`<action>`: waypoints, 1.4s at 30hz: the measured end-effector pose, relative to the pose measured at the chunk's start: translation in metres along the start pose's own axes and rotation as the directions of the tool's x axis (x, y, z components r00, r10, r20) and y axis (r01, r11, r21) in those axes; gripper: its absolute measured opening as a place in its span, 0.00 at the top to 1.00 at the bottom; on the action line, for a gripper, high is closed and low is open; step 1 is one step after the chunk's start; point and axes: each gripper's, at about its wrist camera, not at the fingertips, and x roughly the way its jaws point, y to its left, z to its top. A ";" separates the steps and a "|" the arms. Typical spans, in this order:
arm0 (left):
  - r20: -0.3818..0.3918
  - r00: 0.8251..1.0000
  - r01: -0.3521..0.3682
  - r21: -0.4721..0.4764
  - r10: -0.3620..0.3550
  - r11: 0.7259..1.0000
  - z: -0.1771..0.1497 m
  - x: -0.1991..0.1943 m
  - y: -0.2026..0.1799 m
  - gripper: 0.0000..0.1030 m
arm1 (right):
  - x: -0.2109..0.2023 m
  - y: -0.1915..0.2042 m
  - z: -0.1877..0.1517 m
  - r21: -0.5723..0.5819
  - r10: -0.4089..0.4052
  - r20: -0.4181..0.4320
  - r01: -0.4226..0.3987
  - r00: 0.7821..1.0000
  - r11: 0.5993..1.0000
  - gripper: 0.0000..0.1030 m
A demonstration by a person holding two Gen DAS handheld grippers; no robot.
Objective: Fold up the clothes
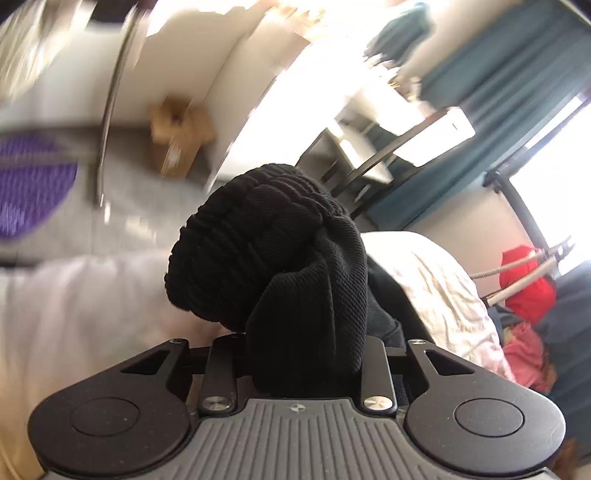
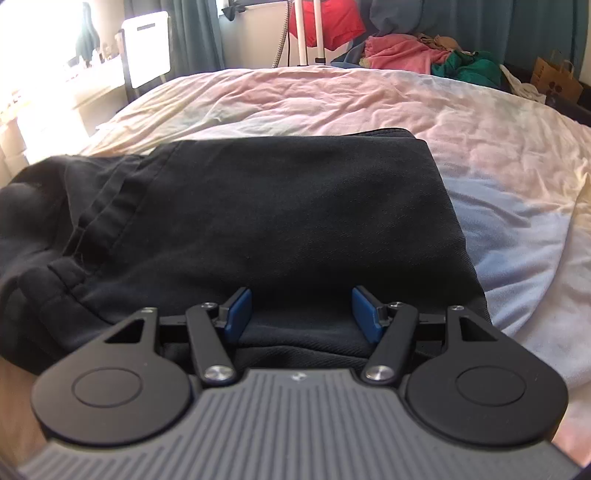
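Note:
A black garment (image 2: 277, 206) lies partly folded on the bed's pale wrinkled cover (image 2: 480, 122), its ribbed waistband bunched at the left. My right gripper (image 2: 301, 314) is open, low over the garment's near edge, blue pads (image 2: 238, 314) apart with nothing pinched between them. In the left wrist view a gathered part of the black garment (image 1: 266, 240), ribbed elastic on top, rises from my left gripper (image 1: 306, 343), which is shut on it. The cloth hides the left fingertips. That view is tilted and blurred.
Beyond the bed's far edge are a pile of pink and green clothes (image 2: 406, 51), a red item (image 2: 325, 22) and a paper bag (image 2: 554, 77). A white chair (image 2: 146, 48) stands far left. The floor holds a cardboard box (image 1: 181, 136) and a purple mat (image 1: 29, 184).

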 end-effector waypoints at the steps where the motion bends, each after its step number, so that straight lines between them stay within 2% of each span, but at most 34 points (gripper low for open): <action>1: 0.042 0.999 0.004 0.054 -0.007 0.999 -0.003 -0.009 -0.013 0.74 | -0.003 -0.004 0.001 0.021 0.011 0.003 -0.011 1.000 1.000 0.39; 3: 0.134 0.988 0.051 0.150 -0.072 0.987 -0.010 -0.030 -0.049 0.75 | -0.009 -0.014 0.003 0.062 0.033 0.011 -0.034 0.999 0.997 0.41; 6: 0.261 0.947 0.106 0.293 -0.186 0.950 -0.026 -0.067 -0.104 0.76 | -0.024 -0.040 0.006 0.175 0.012 0.067 -0.024 0.998 0.984 0.40; 8: 0.304 0.917 0.136 0.365 -0.256 0.921 -0.043 -0.089 -0.145 0.77 | -0.034 -0.058 0.009 0.251 -0.007 0.104 -0.019 0.995 0.968 0.40; 11: 0.350 0.869 0.176 0.443 -0.350 0.879 -0.081 -0.117 -0.204 0.77 | -0.049 -0.085 0.012 0.361 -0.042 0.157 -0.018 0.987 0.932 0.40; 14: 0.400 0.808 0.205 0.497 -0.433 0.843 -0.129 -0.137 -0.257 0.77 | -0.064 -0.111 0.016 0.467 -0.082 0.205 -0.024 0.975 0.884 0.40; 16: 0.408 0.774 0.216 0.548 -0.484 0.808 -0.167 -0.144 -0.291 0.77 | -0.072 -0.129 0.016 0.522 -0.119 0.219 -0.013 0.969 0.853 0.40; 18: 0.385 0.757 0.221 0.610 -0.529 0.761 -0.207 -0.143 -0.319 0.77 | -0.075 -0.147 0.013 0.560 -0.167 0.211 0.021 0.963 0.828 0.38; 20: 0.341 0.752 0.228 0.669 -0.565 0.707 -0.250 -0.138 -0.342 0.77 | -0.077 -0.162 0.010 0.596 -0.205 0.200 0.047 0.958 0.802 0.38; 22: 0.272 0.762 0.218 0.746 -0.587 0.629 -0.295 -0.125 -0.355 0.77 | -0.078 -0.172 0.009 0.621 -0.223 0.195 0.056 0.955 0.782 0.38; 24: 0.194 0.779 0.203 0.821 -0.596 0.533 -0.339 -0.106 -0.363 0.77 | -0.082 -0.176 0.008 0.634 -0.234 0.203 0.055 0.951 0.772 0.38; 28: 0.025 0.831 0.188 0.927 -0.555 0.323 -0.412 -0.064 -0.362 0.77 | -0.084 -0.182 0.007 0.624 -0.277 0.185 0.106 0.943 0.774 0.38; 29: -0.012 0.840 0.190 0.943 -0.543 0.273 -0.426 -0.055 -0.359 0.77 | -0.082 -0.182 0.007 0.621 -0.281 0.179 0.113 0.943 0.776 0.38; 31: -0.044 0.839 0.166 0.970 -0.542 0.177 -0.450 -0.049 -0.346 0.76 | -0.079 -0.182 0.007 0.618 -0.282 0.169 0.122 0.944 0.777 0.38; 33: -0.049 0.839 0.141 0.981 -0.542 0.130 -0.460 -0.046 -0.344 0.74 | -0.077 -0.182 0.008 0.609 -0.286 0.165 0.131 0.944 0.782 0.38; 35: -0.088 0.849 0.170 0.979 -0.520 0.113 -0.456 -0.041 -0.343 0.70 | -0.074 -0.180 0.009 0.599 -0.289 0.162 0.139 0.944 0.789 0.38; 36: -0.110 0.856 0.182 0.979 -0.505 0.096 -0.455 -0.039 -0.343 0.68 | -0.072 -0.180 0.010 0.597 -0.285 0.158 0.138 0.945 0.790 0.38; 38: -0.157 0.861 0.207 0.977 -0.484 0.052 -0.449 -0.040 -0.335 0.59 | -0.069 -0.179 0.011 0.593 -0.279 0.152 0.138 0.948 0.793 0.38; 39: -0.187 0.865 0.220 0.975 -0.466 0.017 -0.443 -0.038 -0.326 0.56 | -0.068 -0.178 0.011 0.590 -0.281 0.151 0.142 0.948 0.795 0.38; 41: -0.243 0.870 0.244 0.968 -0.430 -0.055 -0.436 -0.035 -0.315 0.40 | -0.068 -0.177 0.011 0.589 -0.277 0.155 0.136 0.948 0.797 0.38; 42: -0.279 0.866 0.263 0.960 -0.416 -0.096 -0.429 -0.034 -0.301 0.36 | -0.068 -0.177 0.011 0.589 -0.274 0.157 0.133 0.949 0.797 0.38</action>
